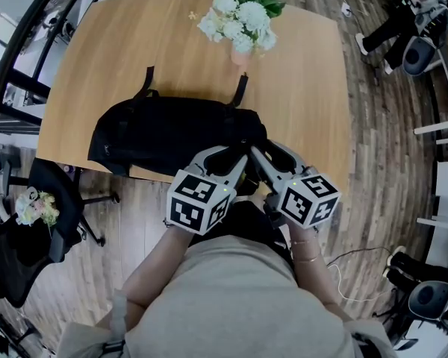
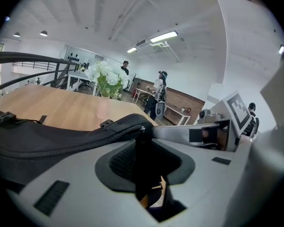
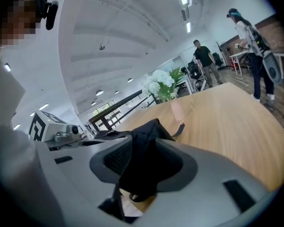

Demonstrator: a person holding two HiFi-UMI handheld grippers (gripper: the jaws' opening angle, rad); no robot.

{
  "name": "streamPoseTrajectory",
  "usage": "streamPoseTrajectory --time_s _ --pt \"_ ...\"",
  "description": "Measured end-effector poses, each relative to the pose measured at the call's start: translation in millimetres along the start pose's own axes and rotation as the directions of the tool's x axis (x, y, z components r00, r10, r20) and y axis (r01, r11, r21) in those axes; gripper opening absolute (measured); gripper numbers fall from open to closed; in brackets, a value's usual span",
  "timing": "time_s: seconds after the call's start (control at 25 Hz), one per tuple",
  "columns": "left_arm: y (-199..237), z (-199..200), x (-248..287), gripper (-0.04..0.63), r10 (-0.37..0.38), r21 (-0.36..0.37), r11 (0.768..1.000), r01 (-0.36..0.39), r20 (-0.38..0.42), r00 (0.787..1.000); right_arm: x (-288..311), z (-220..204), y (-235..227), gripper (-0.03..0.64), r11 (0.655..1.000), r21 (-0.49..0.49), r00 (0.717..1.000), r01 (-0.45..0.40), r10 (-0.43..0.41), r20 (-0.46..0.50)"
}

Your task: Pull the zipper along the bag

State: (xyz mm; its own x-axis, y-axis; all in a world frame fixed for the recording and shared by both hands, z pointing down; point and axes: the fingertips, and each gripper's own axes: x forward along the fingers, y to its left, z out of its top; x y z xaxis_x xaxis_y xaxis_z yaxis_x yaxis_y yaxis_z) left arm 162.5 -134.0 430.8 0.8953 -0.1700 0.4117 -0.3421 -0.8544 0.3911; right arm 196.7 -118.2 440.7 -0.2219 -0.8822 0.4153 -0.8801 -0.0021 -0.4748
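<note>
The wooden counter fills the upper half of the head view. The black bag lies along its near edge, left of centre, with two straps reaching toward the top of the frame. A bunch of white flowers stands well apart from it at top centre.

Both tools meet at the bag's right end, just above the middle of that view. The right tool has a thick fold of the bag's fabric filling the space between its pads and drawn up into a peak. Its jaws stand fairly wide, yet they look closed on that fold. The left tool is nearly shut, pinching a narrow black strip that hangs from the slider. I take this strip to be the zipper pull. From there the zipper runs away to the lower left of the left gripper view, its teeth lying in one unbroken line.

The step in hand looks like the very start of the pull, with the slider at the end of its track. To do it well:
- The right tool should anchor the fabric and keep the track taut.
- The left tool should draw the pull low and straight along the teeth, not upward, so the slider does not jam.
- It should move at an even pace, since the soft bag will bunch if tugged.
</note>
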Motion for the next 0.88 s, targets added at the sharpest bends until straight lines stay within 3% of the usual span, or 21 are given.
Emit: streamPoseTrajectory --time_s 0.32,0.76,0.88 --pt "3.8 1.9 7.5 0.117 0.014 0.005 1.000 -0.014 -0.006 1.000 0.1 -2.0 -0.9 0.094 0.996 0.061 0.998 -0.058 0.059 -0.014" --pt "4.7 4.4 14.8 0.110 0.020 0.020 1.000 -0.020 0.004 1.000 -0.4 -0.7 -3.8 0.089 0.992 0.109 0.998 -0.064 0.065 -0.005" --pt "8.7 5.6 16.3 0.077 0.033 0.034 0.999 -0.033 -0.001 0.999 -0.1 -0.9 -4.5 0.091 0.992 0.112 0.998 -0.065 0.066 -0.006"
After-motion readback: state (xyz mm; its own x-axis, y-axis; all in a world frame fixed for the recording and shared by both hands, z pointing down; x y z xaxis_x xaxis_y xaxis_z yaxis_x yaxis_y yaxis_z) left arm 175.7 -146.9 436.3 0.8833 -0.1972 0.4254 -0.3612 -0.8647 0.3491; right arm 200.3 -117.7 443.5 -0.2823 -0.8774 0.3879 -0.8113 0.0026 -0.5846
